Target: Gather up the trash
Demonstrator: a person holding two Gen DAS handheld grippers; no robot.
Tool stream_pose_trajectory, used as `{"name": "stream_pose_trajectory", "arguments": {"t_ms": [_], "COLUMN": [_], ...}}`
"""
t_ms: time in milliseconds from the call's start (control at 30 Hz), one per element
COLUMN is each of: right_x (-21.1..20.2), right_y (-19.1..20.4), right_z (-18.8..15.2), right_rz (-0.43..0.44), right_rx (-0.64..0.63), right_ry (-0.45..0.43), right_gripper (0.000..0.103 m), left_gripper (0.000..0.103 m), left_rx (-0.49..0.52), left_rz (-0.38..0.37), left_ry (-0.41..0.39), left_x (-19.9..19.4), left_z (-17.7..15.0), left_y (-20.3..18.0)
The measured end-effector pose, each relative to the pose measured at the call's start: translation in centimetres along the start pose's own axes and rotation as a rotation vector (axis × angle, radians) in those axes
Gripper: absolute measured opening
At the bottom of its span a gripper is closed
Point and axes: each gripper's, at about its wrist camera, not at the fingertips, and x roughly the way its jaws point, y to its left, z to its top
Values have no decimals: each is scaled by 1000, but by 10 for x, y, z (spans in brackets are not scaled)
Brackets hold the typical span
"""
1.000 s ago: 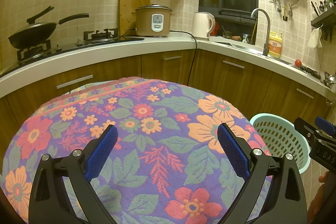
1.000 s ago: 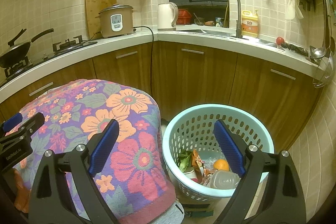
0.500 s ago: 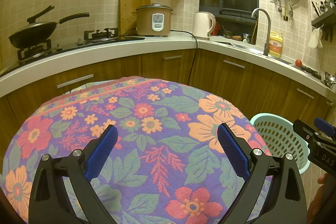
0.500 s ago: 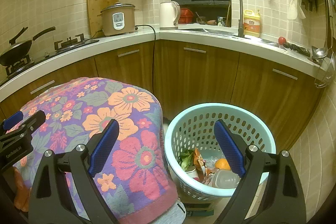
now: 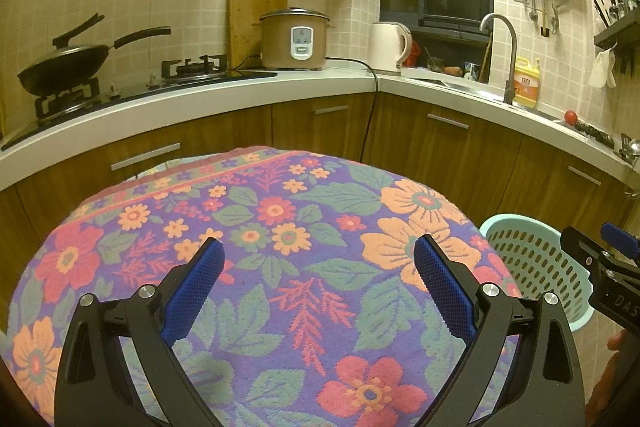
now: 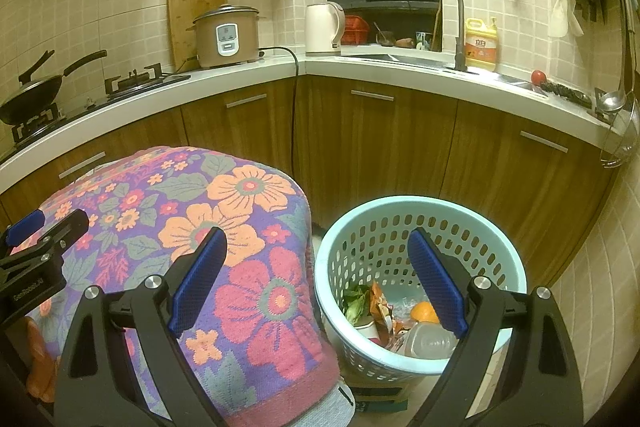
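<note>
Purple floral cloth (image 5: 280,267) (orange, red blooms) beside pale turquoise basket (image 6: 500,255).

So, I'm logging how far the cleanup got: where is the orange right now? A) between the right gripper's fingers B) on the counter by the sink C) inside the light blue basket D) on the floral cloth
C: the orange lies in the light blue basket among other trash.

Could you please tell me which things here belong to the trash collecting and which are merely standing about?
Job:
- pale blue perforated plastic basket
- trash inside: orange fruit, clear plastic bottle, green leaves
- left claw, right claw, both open

Bystanders:
- brown rice cooker
- cream electric kettle
- black frying pan
- yellow detergent bottle
</note>
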Motion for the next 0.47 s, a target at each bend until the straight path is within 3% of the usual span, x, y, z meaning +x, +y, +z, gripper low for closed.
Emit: {"name": "stream_pose_trajectory", "arguments": {"t_ms": [467], "right_x": [0], "right_y": [0], "right_z": [0], "right_rz": [2], "right_rx": [0], "right_ry": [1], "right_gripper": [87], "left_gripper": [94], "left_rx": [-30], "left_rz": [-16], "left_ry": [14], "left_x": [0], "left_z": [2], "left_y": [6]}}
